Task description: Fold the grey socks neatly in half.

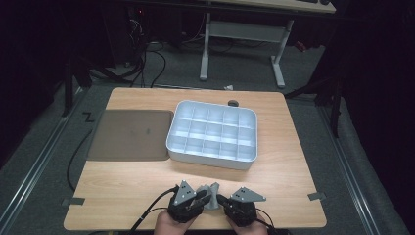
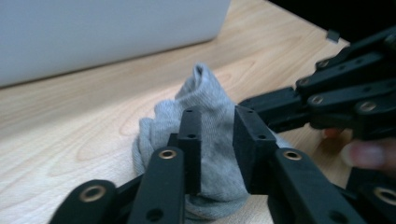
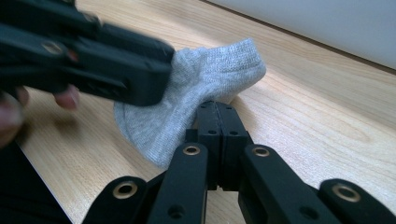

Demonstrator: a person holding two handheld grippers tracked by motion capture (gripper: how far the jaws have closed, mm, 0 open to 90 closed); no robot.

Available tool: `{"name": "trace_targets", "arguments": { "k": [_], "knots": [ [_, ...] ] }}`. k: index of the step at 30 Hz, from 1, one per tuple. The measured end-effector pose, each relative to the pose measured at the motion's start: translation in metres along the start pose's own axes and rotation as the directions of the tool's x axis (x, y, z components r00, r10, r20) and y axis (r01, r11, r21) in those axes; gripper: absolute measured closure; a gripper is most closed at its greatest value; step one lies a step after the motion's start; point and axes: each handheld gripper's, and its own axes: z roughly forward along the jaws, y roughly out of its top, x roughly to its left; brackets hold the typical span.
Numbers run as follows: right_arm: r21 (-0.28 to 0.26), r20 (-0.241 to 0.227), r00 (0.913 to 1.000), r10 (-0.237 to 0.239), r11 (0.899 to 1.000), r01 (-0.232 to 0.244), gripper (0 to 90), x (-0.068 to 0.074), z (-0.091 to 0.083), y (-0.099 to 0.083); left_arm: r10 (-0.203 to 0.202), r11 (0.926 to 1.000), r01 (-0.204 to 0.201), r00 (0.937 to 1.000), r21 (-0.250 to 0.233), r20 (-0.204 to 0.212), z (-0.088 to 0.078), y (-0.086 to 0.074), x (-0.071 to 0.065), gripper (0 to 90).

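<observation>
A small grey sock point(image 1: 212, 195) stands bunched up near the table's front edge, between my two grippers. In the left gripper view its fabric point(image 2: 205, 93) rises in a peak between the jaws of my left gripper point(image 2: 217, 135), which stand apart around it without clearly pressing on it. My right gripper point(image 3: 217, 109) has its jaws closed tight together, their tips pinching the lower edge of the sock point(image 3: 219, 60). The left gripper point(image 3: 156, 86) reaches in from the left over the sock's other end. The right gripper point(image 2: 245, 106) comes in from the right.
A pale blue tray point(image 1: 210, 157) with several compartments sits in the middle of the wooden table, just beyond the grippers. A brown mat point(image 1: 129, 134) lies to its left. Both hands rest at the table's front edge. A desk frame stands on the floor behind.
</observation>
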Motion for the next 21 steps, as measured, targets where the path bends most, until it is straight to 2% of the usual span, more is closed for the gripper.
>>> {"name": "trace_targets", "arguments": {
  "k": [4, 8, 11, 14, 17, 19, 21],
  "knots": [
    [0.002, 0.000, 1.0000, -0.002, 1.000, 0.002, 90.0, 0.000, 0.001, 0.000, -0.029, 0.9993, 0.029, 0.9994, -0.022, -0.018, -0.011, 0.001, 0.009, 66.9],
    [0.003, 0.002, 1.0000, -0.002, 1.000, 0.002, 90.0, 0.000, 0.000, 0.000, -0.079, 0.9968, 0.079, 0.9969, 0.017, 0.002, -0.015, -0.004, 0.021, 61.5],
    [0.005, 0.002, 1.0000, -0.002, 1.000, 0.002, 90.0, 0.000, 0.001, 0.000, -0.103, 0.9946, 0.103, 0.9947, 0.013, 0.001, -0.020, -0.008, 0.026, 63.3],
    [0.006, 0.002, 1.0000, -0.003, 1.000, 0.003, 89.9, 0.000, 0.001, -0.001, -0.095, 0.9953, 0.094, 0.9944, -0.024, -0.046, -0.029, -0.010, 0.028, 76.0],
    [0.007, 0.002, 1.0000, -0.004, 1.000, 0.004, 89.9, 0.000, 0.001, -0.001, -0.069, 0.9968, 0.073, 0.9908, 0.033, -0.116, -0.025, -0.013, 0.029, 83.1],
    [0.011, 0.004, 1.0000, -0.005, 1.000, 0.005, 89.9, 0.001, 0.002, -0.001, -0.052, 0.9949, 0.063, 0.9901, 0.079, -0.131, -0.018, -0.014, 0.028, 83.9],
    [0.014, 0.006, 1.0000, -0.002, 1.000, 0.002, 89.9, 0.001, 0.002, -0.001, -0.040, 0.9932, 0.053, 0.9909, 0.104, -0.128, -0.012, -0.015, 0.025, 84.1]
  ]
}}
